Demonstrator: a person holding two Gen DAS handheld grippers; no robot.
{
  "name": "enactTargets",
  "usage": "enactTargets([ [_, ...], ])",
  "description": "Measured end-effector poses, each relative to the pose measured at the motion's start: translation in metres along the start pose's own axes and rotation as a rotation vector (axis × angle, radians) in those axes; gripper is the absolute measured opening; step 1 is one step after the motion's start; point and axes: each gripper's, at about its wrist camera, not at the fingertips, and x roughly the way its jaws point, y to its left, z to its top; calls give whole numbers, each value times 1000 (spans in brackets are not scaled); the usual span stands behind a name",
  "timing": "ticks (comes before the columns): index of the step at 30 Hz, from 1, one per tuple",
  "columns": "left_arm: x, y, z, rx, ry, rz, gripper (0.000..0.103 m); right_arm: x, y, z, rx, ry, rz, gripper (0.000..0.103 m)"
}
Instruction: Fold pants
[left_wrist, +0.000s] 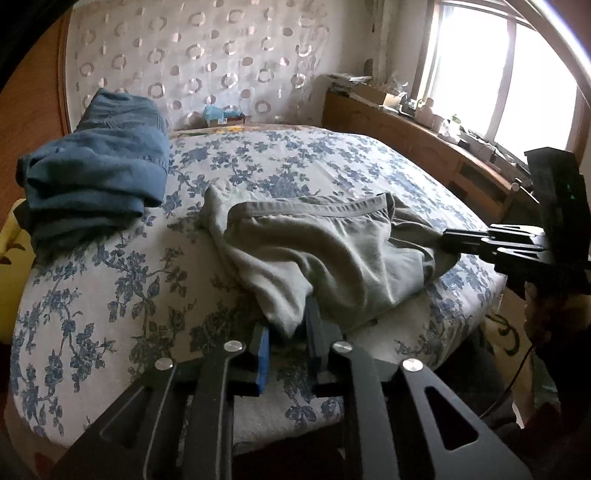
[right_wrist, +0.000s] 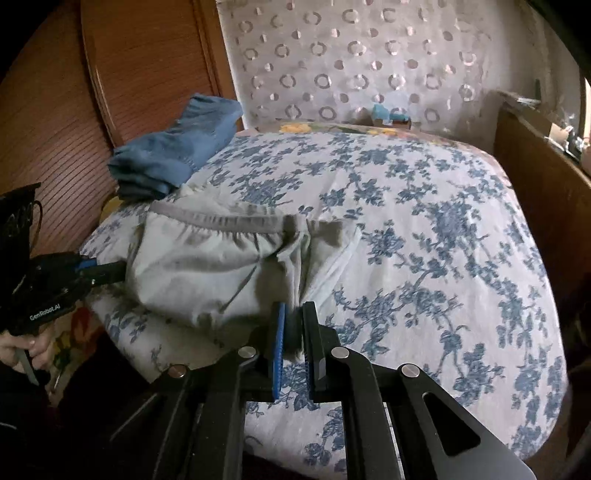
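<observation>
I count two garments on the bed (left_wrist: 92, 295). One is the pale grey pants (left_wrist: 332, 258), lying bunched near the front edge of the blue-flowered cover, elastic waistband up and facing the headboard. The other is a folded blue garment (left_wrist: 96, 173), sitting apart at the far left corner beside the wooden wardrobe (right_wrist: 92, 92).

I have two grippers on the job, one at each end of the grey bundle. My left gripper (left_wrist: 286, 338) is pinching a hanging fold of the grey cloth between its two fingers; I see the fabric run down into the gap next to the one blue pad (left_wrist: 263, 363) that shows. My right gripper (right_wrist: 293, 332) is likewise nipped onto the pants, a dark tuft of cloth caught between its blue pad and the black finger opposite. From the left wrist camera that right gripper comes in from the right side with its fingertips against the bundle's far end; from the right wrist camera the left gripper comes in from the left and its tips disappear behind the cloth.

The pants are rumpled, with several layers heaped on one another, and the waistband runs across the top from one gripper side to the other.

Behind the bed I see one padded headboard (right_wrist: 369, 66) with ring patterns, one small blue item (left_wrist: 218, 114) on the ledge in front of it, one long wooden sideboard (left_wrist: 406, 136) cluttered on top, and one bright window (left_wrist: 498, 74).
</observation>
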Motion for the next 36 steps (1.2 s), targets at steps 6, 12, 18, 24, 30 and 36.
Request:
enactTargets([
  [6, -5, 3, 10, 10, -34, 5, 49, -4, 0, 11, 21, -24, -1, 26],
  [12, -1, 6, 29, -11, -64, 17, 49, 17, -1, 29, 31, -14, 21, 28],
  [18, 23, 7, 37, 4, -18, 54, 49, 54, -2, 47, 14, 30, 32, 34],
  [24, 39, 11, 34, 8, 3, 62, 45, 80, -3, 53, 16, 61, 63, 34],
  [30, 39, 14, 31, -2, -11, 66, 36, 85, -1, 55, 0, 52, 57, 34],
  [36, 32, 10, 32, 10, -37, 44, 20, 82, 6, 51, -37, 43, 64, 21],
])
